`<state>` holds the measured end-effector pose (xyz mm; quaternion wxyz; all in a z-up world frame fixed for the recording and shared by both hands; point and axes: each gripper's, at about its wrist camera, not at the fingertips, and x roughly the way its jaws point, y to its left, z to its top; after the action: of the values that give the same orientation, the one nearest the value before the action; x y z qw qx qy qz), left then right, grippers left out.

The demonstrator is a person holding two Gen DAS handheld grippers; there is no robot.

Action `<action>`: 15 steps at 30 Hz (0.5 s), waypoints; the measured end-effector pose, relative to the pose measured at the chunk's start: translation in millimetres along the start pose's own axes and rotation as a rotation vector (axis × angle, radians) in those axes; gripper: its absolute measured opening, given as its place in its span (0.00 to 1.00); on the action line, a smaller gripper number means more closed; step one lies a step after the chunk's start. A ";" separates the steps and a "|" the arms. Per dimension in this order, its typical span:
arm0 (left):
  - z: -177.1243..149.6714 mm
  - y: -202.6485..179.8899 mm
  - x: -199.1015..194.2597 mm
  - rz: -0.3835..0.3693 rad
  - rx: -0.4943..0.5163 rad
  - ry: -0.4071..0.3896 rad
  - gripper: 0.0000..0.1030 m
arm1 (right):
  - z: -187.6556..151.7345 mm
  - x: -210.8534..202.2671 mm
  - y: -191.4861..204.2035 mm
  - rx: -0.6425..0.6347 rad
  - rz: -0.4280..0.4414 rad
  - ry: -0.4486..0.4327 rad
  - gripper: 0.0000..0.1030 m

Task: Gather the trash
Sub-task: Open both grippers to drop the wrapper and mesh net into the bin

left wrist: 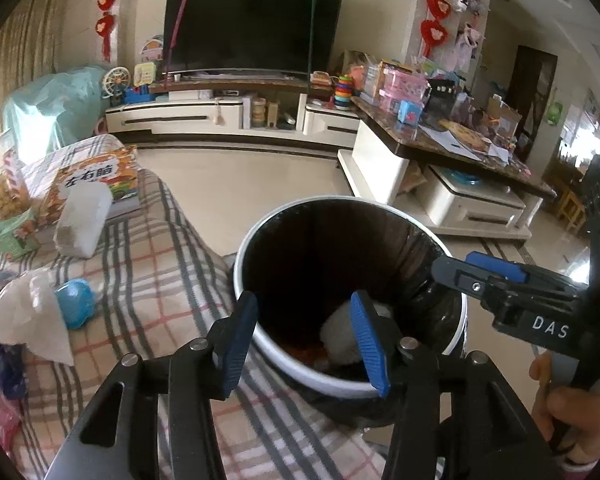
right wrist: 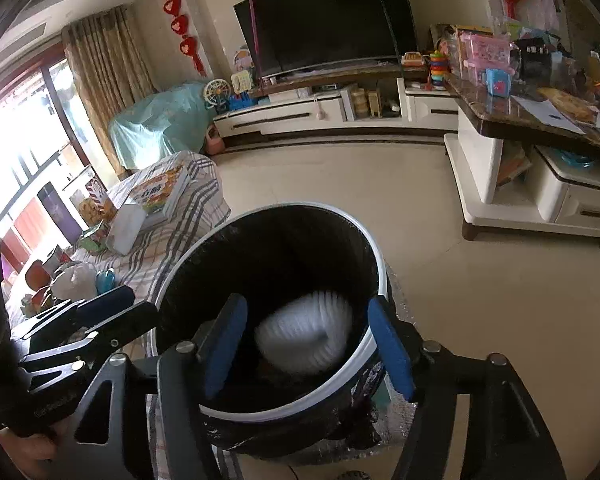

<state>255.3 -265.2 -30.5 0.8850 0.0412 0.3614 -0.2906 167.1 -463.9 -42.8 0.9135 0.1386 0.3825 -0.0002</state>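
Both grippers, left gripper [left wrist: 304,344] and right gripper [right wrist: 310,346], hang over the trash bin [right wrist: 374,344] with jaws open and empty. White paper trash [right wrist: 304,336] lies inside. Remaining, by judgement: tissue [left wrist: 28,320] on the plaid-covered bed [left wrist: 156,280].

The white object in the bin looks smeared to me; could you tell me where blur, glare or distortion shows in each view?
Right wrist: white object streaked by motion blur, window blown out, TV edges bowed by fisheye. Left wrist: same object sharper but half hidden by a tool pad, bin interior very dark.
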 end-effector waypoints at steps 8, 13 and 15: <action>-37.3 25.4 -44.7 0.046 -0.055 -0.032 0.58 | -11.7 -15.3 16.5 0.033 0.065 -0.036 0.81; -67.5 47.1 -78.3 0.075 -0.113 -0.044 0.58 | -21.3 -17.4 45.4 0.022 0.126 -0.032 0.84; -77.3 54.3 -91.2 0.094 -0.130 -0.045 0.58 | -23.9 -15.9 54.8 0.013 0.145 -0.024 0.84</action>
<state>185.3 -154.2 -34.4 0.9065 -0.0059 0.3569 -0.2256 144.9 -406.8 -33.8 0.9147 0.1719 0.3604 0.0618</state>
